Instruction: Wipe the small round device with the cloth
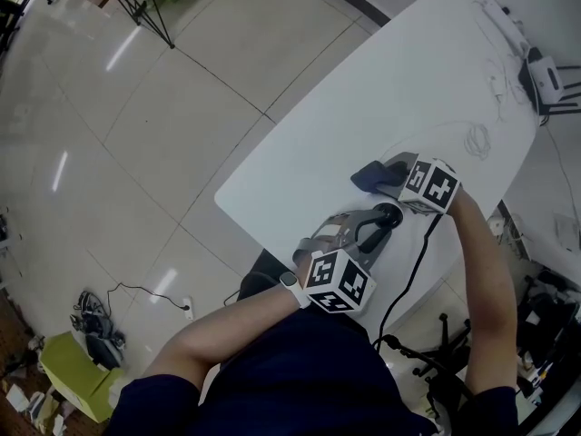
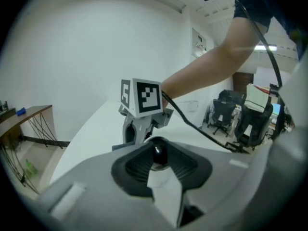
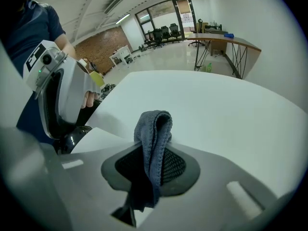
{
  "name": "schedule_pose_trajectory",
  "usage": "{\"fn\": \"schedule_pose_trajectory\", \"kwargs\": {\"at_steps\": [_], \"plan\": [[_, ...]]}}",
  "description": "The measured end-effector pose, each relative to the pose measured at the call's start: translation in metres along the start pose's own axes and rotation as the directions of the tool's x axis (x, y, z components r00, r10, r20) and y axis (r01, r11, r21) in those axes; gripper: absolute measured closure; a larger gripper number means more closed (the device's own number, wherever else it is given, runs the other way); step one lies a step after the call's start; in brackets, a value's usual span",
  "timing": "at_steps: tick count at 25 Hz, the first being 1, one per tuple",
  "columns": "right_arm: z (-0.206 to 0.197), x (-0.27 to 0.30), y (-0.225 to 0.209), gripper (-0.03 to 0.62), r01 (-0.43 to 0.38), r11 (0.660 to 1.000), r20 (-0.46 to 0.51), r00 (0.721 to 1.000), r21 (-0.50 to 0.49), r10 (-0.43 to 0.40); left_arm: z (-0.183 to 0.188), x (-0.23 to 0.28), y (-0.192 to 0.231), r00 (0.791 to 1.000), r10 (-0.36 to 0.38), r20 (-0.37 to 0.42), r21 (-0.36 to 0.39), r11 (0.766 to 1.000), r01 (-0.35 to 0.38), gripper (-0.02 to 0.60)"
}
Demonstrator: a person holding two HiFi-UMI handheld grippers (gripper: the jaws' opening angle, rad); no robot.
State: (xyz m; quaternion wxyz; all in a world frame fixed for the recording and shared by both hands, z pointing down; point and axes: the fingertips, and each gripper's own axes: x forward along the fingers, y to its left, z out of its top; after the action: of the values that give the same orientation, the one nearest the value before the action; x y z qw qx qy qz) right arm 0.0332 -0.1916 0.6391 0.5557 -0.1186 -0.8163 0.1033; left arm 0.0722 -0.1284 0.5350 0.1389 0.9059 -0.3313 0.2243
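The small round device [image 1: 389,213] is black and sits near the table's front edge, with a black cable running off it. My left gripper [image 1: 381,221] is shut on it, and in the left gripper view the device [image 2: 157,152] shows as a shiny black knob between the dark pads [image 2: 132,167]. A folded dark blue cloth [image 1: 369,176] hangs just beyond the device, pinched in my right gripper [image 1: 387,173]. In the right gripper view the cloth [image 3: 155,129] stands up out of the jaws. The left gripper [image 3: 57,93] is at that view's left, close by.
The white table [image 1: 363,80] runs away to the upper right. A white gadget with thin cables [image 1: 536,71] lies at its far end. The device's black cable [image 1: 410,275] drops over the near edge. Chair legs [image 1: 436,352] and clutter stand on the floor at the right.
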Motion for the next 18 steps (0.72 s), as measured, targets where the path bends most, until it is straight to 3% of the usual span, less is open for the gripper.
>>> {"fn": "schedule_pose_trajectory", "kwargs": {"at_steps": [2, 4, 6, 8, 12, 18], "plan": [[0.003, -0.002, -0.002, 0.514, 0.045, 0.999, 0.025, 0.999, 0.012, -0.045, -0.003, -0.002, 0.001, 1.000, -0.004, -0.011, -0.007, 1.000, 0.004, 0.486], [0.013, -0.017, -0.004, 0.514, 0.095, 0.992, 0.123, 0.987, 0.086, -0.105, -0.007, -0.005, 0.002, 1.000, -0.007, -0.027, 0.002, 1.000, 0.007, 0.460], [0.021, -0.045, -0.009, 0.514, 0.151, 0.968, 0.245, 0.949, 0.201, -0.199, -0.009, -0.009, 0.004, 0.999, -0.003, -0.032, 0.012, 1.000, 0.004, 0.460], [0.020, -0.077, -0.011, 0.513, 0.210, 0.934, 0.332, 0.893, 0.290, -0.304, -0.011, -0.015, 0.007, 1.000, 0.001, -0.031, 0.006, 1.000, -0.001, 0.459], [0.007, -0.129, 0.014, 0.513, 0.323, 0.854, 0.404, 0.775, 0.408, -0.486, -0.016, -0.028, 0.011, 0.999, 0.002, -0.036, -0.027, 1.000, -0.003, 0.460], [-0.019, -0.169, 0.072, 0.511, 0.341, 0.679, 0.447, 0.551, 0.651, -0.705, -0.025, -0.040, 0.002, 0.998, -0.001, -0.060, -0.014, 1.000, 0.000, 0.460]]}}
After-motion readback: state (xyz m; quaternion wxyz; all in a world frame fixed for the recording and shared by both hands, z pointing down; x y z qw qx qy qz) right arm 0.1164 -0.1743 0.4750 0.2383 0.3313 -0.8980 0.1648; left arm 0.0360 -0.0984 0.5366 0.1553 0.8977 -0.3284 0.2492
